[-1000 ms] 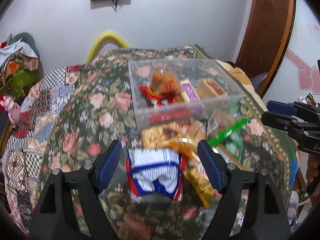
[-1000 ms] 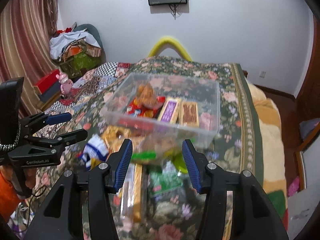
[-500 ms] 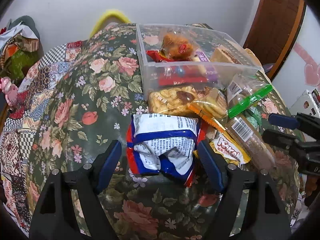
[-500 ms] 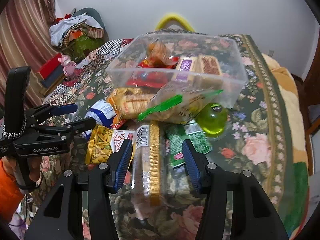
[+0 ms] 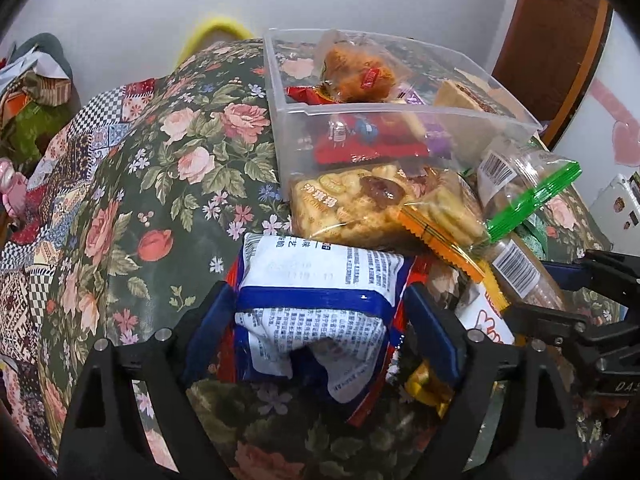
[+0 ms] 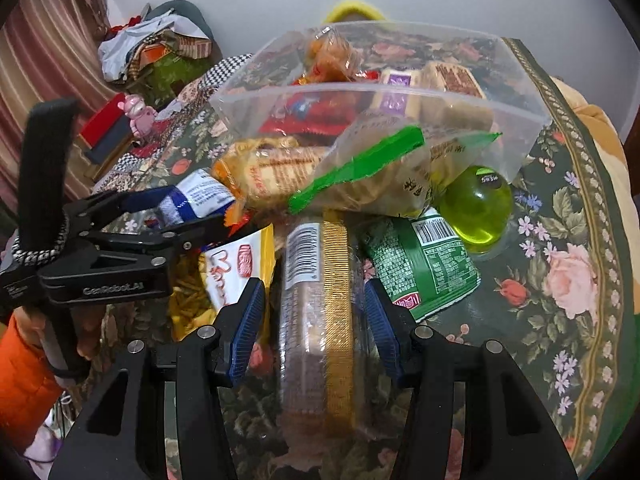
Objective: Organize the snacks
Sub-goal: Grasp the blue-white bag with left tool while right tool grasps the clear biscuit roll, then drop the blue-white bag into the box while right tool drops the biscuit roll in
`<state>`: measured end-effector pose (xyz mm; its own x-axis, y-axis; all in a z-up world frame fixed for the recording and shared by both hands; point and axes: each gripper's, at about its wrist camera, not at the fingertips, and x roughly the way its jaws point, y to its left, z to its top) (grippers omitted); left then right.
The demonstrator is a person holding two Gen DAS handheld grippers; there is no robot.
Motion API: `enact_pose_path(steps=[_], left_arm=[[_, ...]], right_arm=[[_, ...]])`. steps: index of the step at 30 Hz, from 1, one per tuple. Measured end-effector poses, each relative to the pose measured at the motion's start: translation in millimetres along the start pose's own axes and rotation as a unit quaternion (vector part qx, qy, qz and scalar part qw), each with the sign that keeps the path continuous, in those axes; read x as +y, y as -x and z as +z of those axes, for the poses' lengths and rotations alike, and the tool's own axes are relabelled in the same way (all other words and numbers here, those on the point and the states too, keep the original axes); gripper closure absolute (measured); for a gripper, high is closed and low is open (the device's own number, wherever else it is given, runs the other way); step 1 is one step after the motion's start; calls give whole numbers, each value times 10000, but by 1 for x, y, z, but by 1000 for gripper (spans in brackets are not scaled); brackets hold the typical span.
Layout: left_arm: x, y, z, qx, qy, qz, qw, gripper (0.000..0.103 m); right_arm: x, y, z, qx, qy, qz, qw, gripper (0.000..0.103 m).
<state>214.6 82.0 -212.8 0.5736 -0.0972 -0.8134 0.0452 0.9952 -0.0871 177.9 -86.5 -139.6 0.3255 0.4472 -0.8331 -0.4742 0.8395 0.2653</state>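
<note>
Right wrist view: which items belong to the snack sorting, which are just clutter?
Job:
- clear bin
- long biscuit pack, between the right hand-held gripper pads
- white-and-blue bag, between the opening left hand-held gripper pads
- green pack
- green jelly cup

Clutter:
- pink toy
- clothes pile
- floral cover

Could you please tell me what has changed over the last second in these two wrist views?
Both grippers came down toward the snack pile. The left gripper now straddles the white-and-blue packet, its jaws opening; the right gripper now brackets the clear gold-striped biscuit pack, not yet gripping. The snacks and clear bin stayed put.
</note>
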Motion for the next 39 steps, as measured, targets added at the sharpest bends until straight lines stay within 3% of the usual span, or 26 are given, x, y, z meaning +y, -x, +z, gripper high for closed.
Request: enact_pose_path(steps=[8,15,18,20,22,25,27,28,29,33,39], left_arm=[[11,8,-2,-82,300,-186,9993,28],[11,23,-5,-104,370,-184,9991,35],[7,33,-5,-183,272,-196,9993,51],[3,45,-3,-272,172,-201,9993,71],[0,51,-1,-256,150,-280,9992,78],[-4,54,-1,-232,93,-140,9996,78],[-4,54,-3,-179,121,-62,9997,65],[-2,52,-4,-148,154,-37,9998,41],[0,51,-4,-192,165,-2,9997,24],[3,39,-6,-155,40,268,9995,21],[17,2,-5,244,314,131,9991,17]], right_arm=[[-1,0,-1,14,-29,54,10000,66],[-1,1,1,10,-28,-53,10000,66],[-1,6,-2,2,-27,-53,10000,67],[-1,11,-3,-33,-12,-58,10000,67],[-1,18,-5,-74,9,-79,9999,67],[-2,28,-9,-146,3,-94,9998,67],[-4,37,-12,-213,-22,-92,9997,67],[-4,40,-13,-241,-34,-90,9997,67],[-5,43,-14,-268,-47,-93,9996,67],[-9,59,-17,-419,-97,-125,9990,67],[-16,74,-16,-609,-204,-235,9977,67]])
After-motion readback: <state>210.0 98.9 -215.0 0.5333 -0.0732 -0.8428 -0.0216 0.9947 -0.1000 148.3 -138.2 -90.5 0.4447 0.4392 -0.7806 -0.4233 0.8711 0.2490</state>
